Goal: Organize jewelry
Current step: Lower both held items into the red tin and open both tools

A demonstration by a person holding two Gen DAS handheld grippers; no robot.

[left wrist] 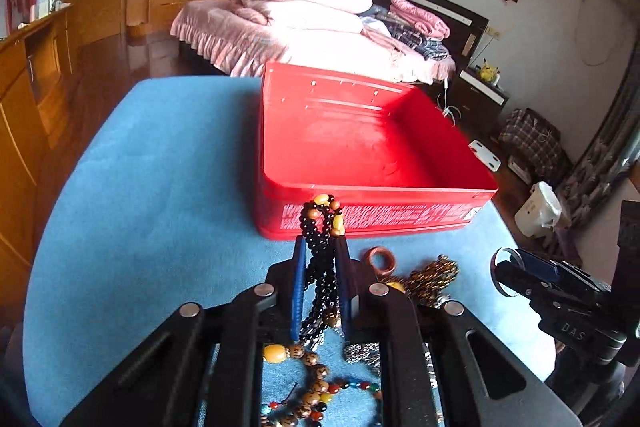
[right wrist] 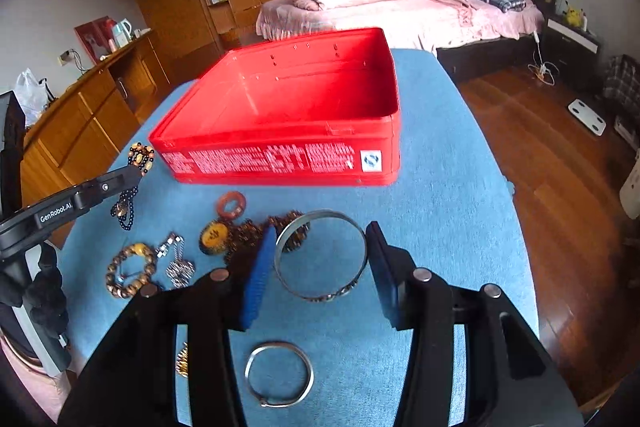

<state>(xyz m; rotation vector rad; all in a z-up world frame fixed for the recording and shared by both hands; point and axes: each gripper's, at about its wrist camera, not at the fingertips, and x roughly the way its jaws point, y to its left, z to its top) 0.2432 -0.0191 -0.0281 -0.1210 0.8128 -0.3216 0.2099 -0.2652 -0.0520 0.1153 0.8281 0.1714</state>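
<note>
My left gripper (left wrist: 321, 247) is shut on a black bead necklace (left wrist: 322, 227) with amber beads, held above the blue table just short of the open, empty red tin box (left wrist: 360, 147). It also shows in the right wrist view (right wrist: 136, 171), left of the box (right wrist: 288, 107). My right gripper (right wrist: 320, 251) holds a silver bangle (right wrist: 320, 255) between its fingers, tilted up off the table. In the left wrist view the right gripper (left wrist: 508, 271) sits at the right with the bangle.
Loose jewelry lies on the blue table (right wrist: 440, 187): a reddish ring (right wrist: 232, 205), an amber pendant (right wrist: 214, 237), a wooden bead bracelet (right wrist: 130, 271), a silver chain (right wrist: 178, 263), a thin silver bangle (right wrist: 279, 373). The table's right edge drops to the wooden floor.
</note>
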